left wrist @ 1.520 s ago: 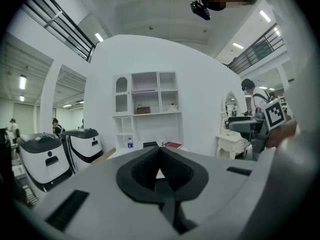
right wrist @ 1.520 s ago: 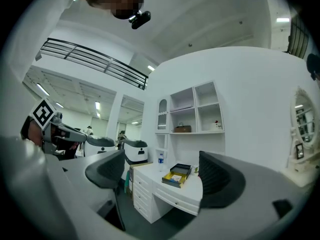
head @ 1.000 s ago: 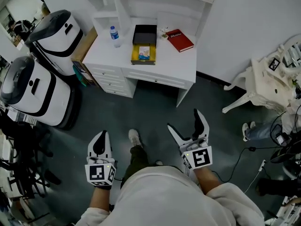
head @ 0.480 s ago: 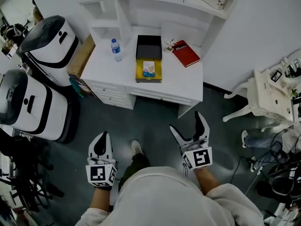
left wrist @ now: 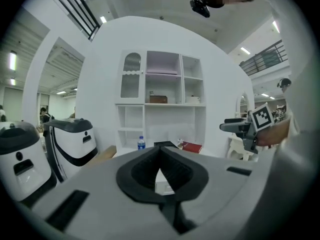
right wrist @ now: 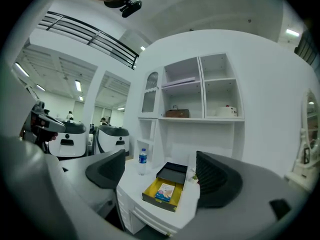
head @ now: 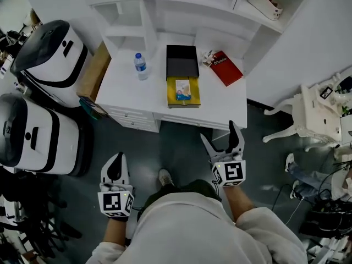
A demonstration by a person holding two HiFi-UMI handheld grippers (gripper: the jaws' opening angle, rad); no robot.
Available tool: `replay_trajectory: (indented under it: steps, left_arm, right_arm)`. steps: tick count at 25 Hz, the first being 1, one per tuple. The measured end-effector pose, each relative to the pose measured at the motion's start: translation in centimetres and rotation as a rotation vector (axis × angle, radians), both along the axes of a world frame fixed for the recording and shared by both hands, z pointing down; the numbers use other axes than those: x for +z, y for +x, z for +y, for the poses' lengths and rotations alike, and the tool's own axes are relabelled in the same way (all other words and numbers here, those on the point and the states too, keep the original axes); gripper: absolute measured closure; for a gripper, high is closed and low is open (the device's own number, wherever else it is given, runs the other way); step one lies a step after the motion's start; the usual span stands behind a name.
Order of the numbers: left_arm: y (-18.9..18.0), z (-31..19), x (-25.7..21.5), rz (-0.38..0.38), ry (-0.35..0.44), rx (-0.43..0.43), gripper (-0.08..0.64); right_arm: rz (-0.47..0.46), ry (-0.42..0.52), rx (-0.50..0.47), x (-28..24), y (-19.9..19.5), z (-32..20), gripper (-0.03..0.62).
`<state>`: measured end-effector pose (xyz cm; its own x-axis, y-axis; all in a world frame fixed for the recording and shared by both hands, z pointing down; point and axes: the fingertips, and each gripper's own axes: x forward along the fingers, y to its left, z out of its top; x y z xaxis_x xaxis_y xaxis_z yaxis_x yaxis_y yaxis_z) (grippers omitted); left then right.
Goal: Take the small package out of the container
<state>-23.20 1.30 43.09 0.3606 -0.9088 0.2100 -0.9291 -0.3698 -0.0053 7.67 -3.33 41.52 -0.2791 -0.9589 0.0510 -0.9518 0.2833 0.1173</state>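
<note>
Your left tool (head: 116, 166) is clenched on nothing; your right tool (head: 220, 139) is spread wide and empty. Both are short of the white counter (head: 125, 89). The small blue-and-white package (head: 183, 89) lies inside the yellow-lined open box (head: 171, 100) there.

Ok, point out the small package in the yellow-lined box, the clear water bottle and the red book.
Small blue-and-white package (head: 183, 89): head view, middle of its face.
Clear plastic water bottle (head: 141, 66): head view, its mid-body.
Flat red book (head: 227, 69): head view, centre of cover.
</note>
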Motion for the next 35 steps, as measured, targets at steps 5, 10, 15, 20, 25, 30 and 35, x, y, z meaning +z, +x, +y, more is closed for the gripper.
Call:
replay_trajectory:
  steps: [5,10,15,20,25,30,35]
  left_arm:
    - [-1.0,-1.8,0.4,0.002,-0.019,0.001,0.552]
    - [-1.7,-3.4,0.8,-0.004,-0.030,-0.009,0.552]
    - [-2.5,-5.0,0.9,-0.021,-0.031,-0.043,0.552]
    - [-2.9,-7.6,0.9,-0.032,-0.041,-0.086,0.552]
    - [-2.5,-10.4,0.9,-0.045,-0.049,-0.109,0.552]
    - [-2.4,-13.1,1.2,-0.056,-0.068,-0.144,0.552]
    - [-2.9,-14.8,1.6,-0.065,-0.085,-0.175,0.552]
  right_arm:
    - [0.003,-0.015,0.009,0.7,-1.3,-2.8,0.155]
    - [0.006,-0.040,0.009,2.0,-1.9,-5.2,0.155]
    - [0.012,-0.066,0.008,3.9,-1.9,-8.5,0.155]
    - [0.022,-0.112,0.006,6.5,-1.8,-12.7,0.155]
    - [0.031,-0.177,-0.009,9.7,-1.8,-17.1,0.155]
    - [0.028,-0.257,-0.025,13.1,-2.0,-21.5,0.155]
    - [0.035,-0.324,-0.031,16.3,-2.6,-25.2,0.155]
